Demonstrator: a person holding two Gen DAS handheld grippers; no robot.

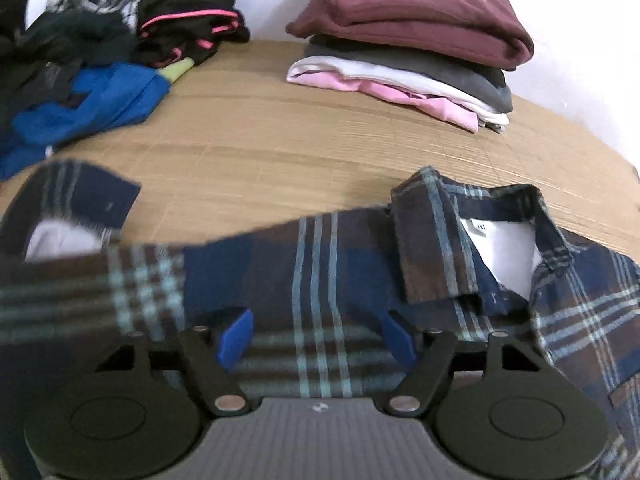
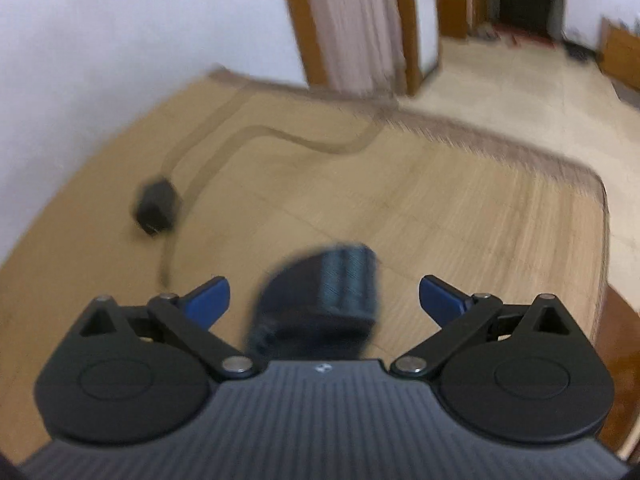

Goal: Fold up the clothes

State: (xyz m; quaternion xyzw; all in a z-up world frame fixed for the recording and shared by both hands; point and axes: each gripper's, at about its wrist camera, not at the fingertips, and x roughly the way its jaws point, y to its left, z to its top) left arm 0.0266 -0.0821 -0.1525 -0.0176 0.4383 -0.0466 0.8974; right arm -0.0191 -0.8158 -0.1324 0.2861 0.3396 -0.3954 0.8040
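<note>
A navy, brown and light-blue plaid shirt (image 1: 320,264) lies spread across the near part of the mat. Its collar with a white size label (image 1: 496,240) is at the right, and a sleeve cuff (image 1: 80,200) is at the far left. My left gripper (image 1: 317,338) hangs low over the shirt's body, its blue pads (image 1: 236,336) wide apart and open, with cloth under and between them. In the right wrist view my right gripper (image 2: 324,292) is open wide. A blurred dark plaid piece of the shirt (image 2: 320,300) lies between its fingers, and neither pad touches it.
A folded stack (image 1: 408,40) with a maroon top stands at the back right. A pile of unfolded dark and blue clothes (image 1: 80,60) fills the back left. The bamboo mat (image 1: 260,140) carries a black adapter with a cable (image 2: 156,204). Beyond the mat's edge (image 2: 560,168) is floor.
</note>
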